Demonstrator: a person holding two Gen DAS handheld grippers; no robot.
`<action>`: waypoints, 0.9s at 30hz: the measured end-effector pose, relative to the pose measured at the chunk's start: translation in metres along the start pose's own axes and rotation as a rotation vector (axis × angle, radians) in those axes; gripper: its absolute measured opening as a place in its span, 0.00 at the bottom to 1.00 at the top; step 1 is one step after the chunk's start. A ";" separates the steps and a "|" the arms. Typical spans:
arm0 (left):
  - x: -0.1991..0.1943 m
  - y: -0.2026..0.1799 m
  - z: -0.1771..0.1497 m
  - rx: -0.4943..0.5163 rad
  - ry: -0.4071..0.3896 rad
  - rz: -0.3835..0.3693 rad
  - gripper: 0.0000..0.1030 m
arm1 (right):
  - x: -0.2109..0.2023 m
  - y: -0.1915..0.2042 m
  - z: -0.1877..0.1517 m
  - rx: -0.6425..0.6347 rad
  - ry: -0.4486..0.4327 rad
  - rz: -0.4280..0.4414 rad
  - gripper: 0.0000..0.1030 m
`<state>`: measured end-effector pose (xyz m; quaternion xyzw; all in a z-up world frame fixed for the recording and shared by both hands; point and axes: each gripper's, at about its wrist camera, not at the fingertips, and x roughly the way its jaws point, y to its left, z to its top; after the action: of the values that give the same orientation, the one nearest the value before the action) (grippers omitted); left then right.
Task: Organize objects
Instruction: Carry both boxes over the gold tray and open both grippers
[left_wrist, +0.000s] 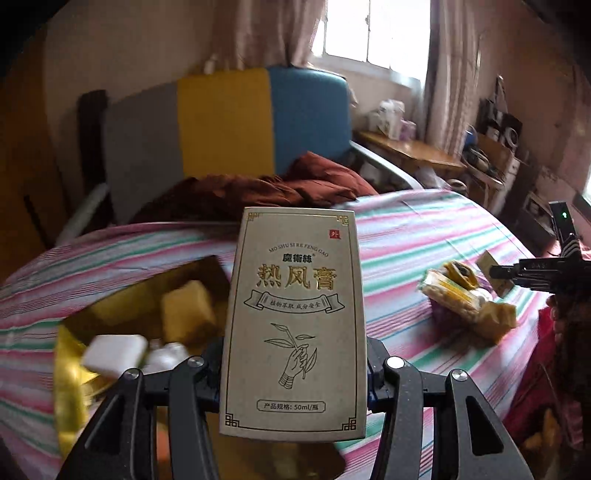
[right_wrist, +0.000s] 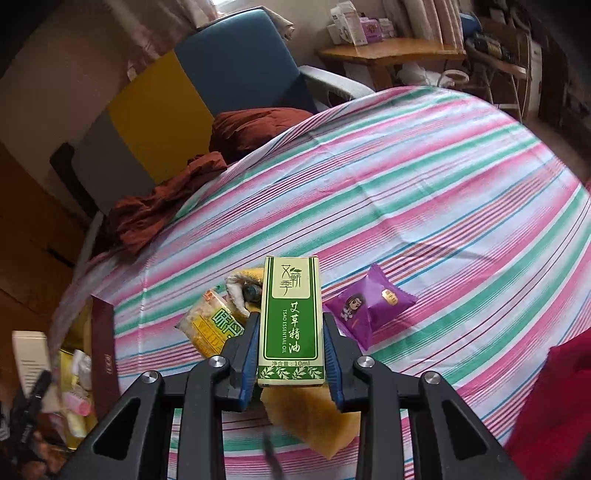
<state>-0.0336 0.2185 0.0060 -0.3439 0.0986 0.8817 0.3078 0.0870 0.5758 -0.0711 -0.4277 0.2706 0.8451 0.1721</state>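
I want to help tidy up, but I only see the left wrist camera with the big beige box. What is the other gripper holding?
Observer: The right gripper is shut on a small green and cream box marked essential oil.
Operator: Is there any candy I can't see?
Observer: Yes, a purple snack packet with a cartoon figure lies on the striped sheet, right of the green box.
Operator: What's under that gripper?
Observer: A yellow-brown wrapper lies just below the right gripper.
Operator: Does the tray have a side wall?
Observer: A dark red box wall stands at the left, with small items beyond it.
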 end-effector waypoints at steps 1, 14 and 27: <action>-0.005 0.006 -0.002 -0.008 -0.008 0.008 0.51 | -0.001 0.003 -0.001 -0.015 -0.004 -0.013 0.29; -0.029 0.059 -0.036 -0.105 -0.012 0.080 0.51 | -0.008 0.073 -0.022 -0.183 -0.025 -0.039 0.29; -0.035 0.092 -0.062 -0.178 0.006 0.104 0.51 | -0.007 0.205 -0.068 -0.370 0.025 0.205 0.29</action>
<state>-0.0353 0.1053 -0.0202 -0.3671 0.0387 0.9005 0.2298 0.0263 0.3717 -0.0348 -0.4328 0.1550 0.8881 0.0006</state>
